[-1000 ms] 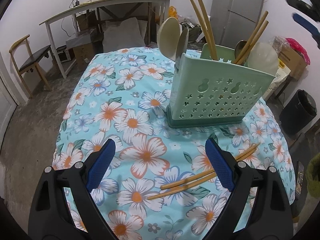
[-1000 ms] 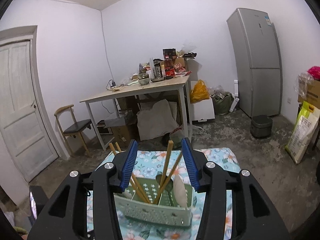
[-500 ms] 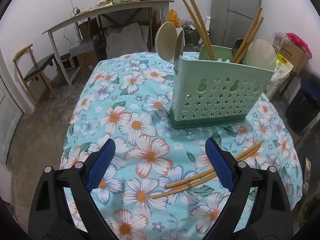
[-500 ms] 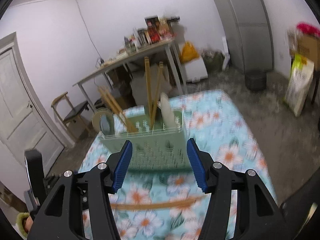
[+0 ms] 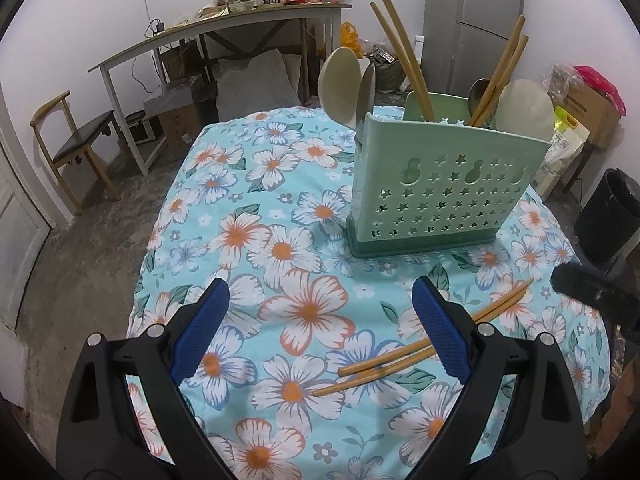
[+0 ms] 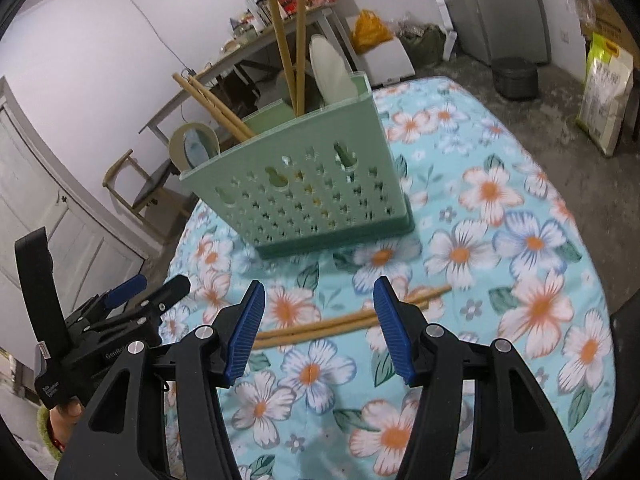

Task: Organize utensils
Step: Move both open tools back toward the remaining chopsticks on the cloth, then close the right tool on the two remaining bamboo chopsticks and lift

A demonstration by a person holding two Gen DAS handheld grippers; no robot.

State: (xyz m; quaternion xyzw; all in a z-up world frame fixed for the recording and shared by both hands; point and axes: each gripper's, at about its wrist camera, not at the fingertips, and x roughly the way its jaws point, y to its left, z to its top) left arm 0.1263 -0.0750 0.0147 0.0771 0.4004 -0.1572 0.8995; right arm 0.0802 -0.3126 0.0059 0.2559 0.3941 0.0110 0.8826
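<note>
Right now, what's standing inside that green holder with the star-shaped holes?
The green holder holds two pairs of wooden chopsticks, pale spoons, and a white ladle-like piece. Its walls hide their lower ends and anything lying at the bottom.

Both my wrist views: angled down, close over the counter (image 5: 248, 184); shared: utensil holder (image 5: 436, 196), loose chopsticks (image 6: 344, 322).

Utensil holder (image 5: 432, 184): matt green perforated plastic; chopsticks (image 6: 344, 320): smooth wood or bamboo; tablecloth (image 5: 280, 208): floral woven cloth.
</note>
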